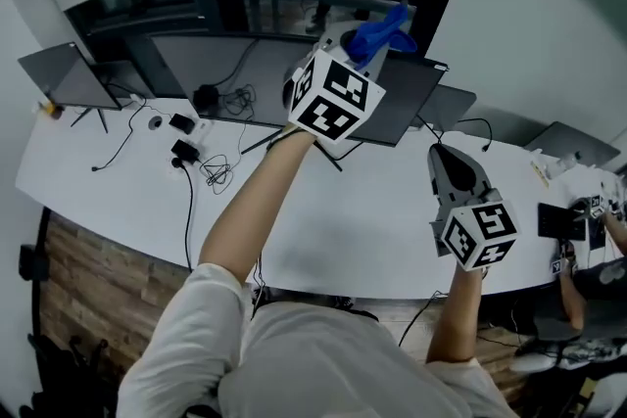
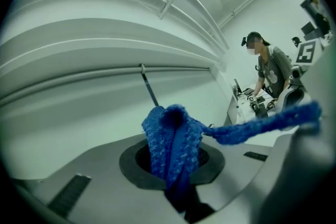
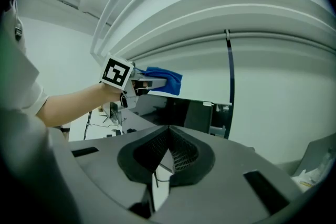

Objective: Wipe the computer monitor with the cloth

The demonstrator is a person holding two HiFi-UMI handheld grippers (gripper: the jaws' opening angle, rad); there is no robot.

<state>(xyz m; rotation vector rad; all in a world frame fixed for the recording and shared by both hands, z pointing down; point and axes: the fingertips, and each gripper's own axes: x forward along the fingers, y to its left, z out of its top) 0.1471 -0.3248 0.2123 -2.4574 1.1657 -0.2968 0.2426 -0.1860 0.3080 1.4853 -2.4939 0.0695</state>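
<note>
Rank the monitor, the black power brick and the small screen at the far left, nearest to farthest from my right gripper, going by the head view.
1. monitor, just ahead and left of the right gripper.
2. black power brick, well off to the left.
3. small screen, at the far left end.

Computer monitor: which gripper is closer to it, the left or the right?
Left. The left gripper holds the blue cloth up at the top of the monitor; the right gripper hangs lower, over the white desk in front of its right end.
</note>
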